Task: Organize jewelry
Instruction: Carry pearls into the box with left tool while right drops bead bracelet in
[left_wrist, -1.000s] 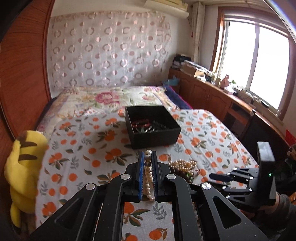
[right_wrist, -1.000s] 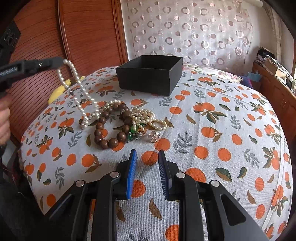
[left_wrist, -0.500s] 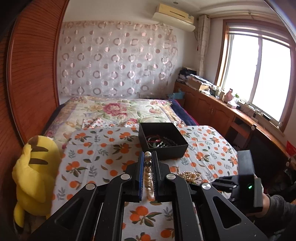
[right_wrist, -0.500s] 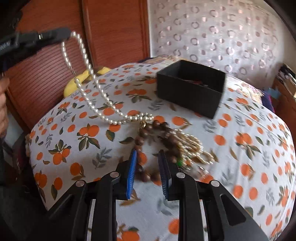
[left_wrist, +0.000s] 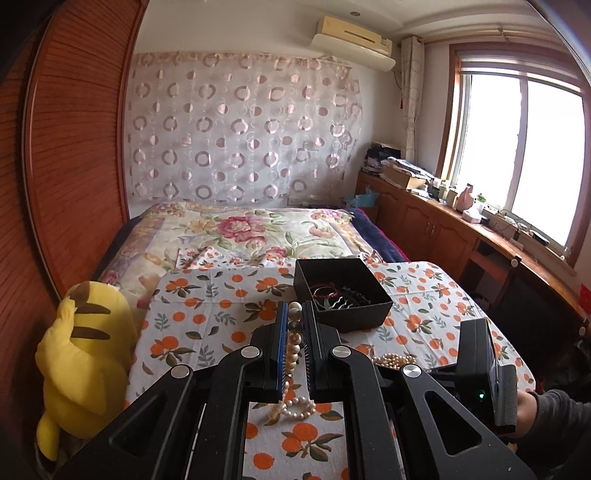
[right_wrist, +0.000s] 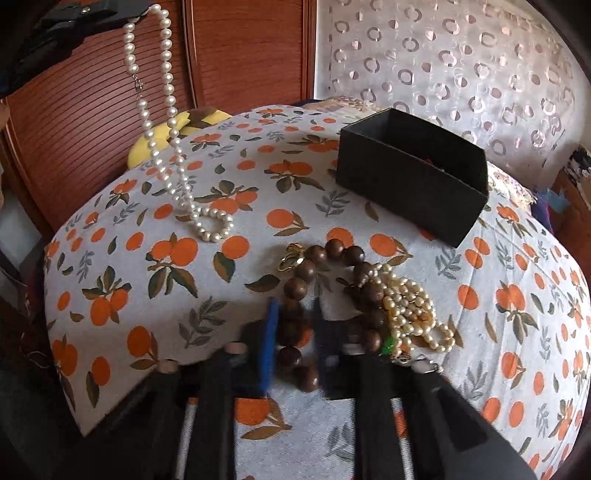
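Note:
My left gripper (left_wrist: 294, 314) is shut on a white pearl necklace (left_wrist: 291, 350) and holds it high; the strand (right_wrist: 166, 110) hangs down and its lower loop rests on the orange-print cloth (right_wrist: 177, 280). A black box (left_wrist: 341, 291) with bracelets inside stands beyond it; it also shows in the right wrist view (right_wrist: 410, 173). My right gripper (right_wrist: 295, 317) is open, its jaws either side of a brown wooden bead bracelet (right_wrist: 299, 284). A cream pearl bunch (right_wrist: 413, 306) and a gold piece (right_wrist: 291, 258) lie beside the beads.
A yellow plush toy (left_wrist: 81, 354) sits at the cloth's left edge by a wooden wardrobe (left_wrist: 74, 147). A flowered bedspread (left_wrist: 240, 229) lies behind the box. A wooden cabinet with clutter (left_wrist: 443, 221) runs along the window on the right.
My left gripper has risen, lifting the pearl necklace free of the pile. My right gripper has moved forward and down over the brown bead bracelet.

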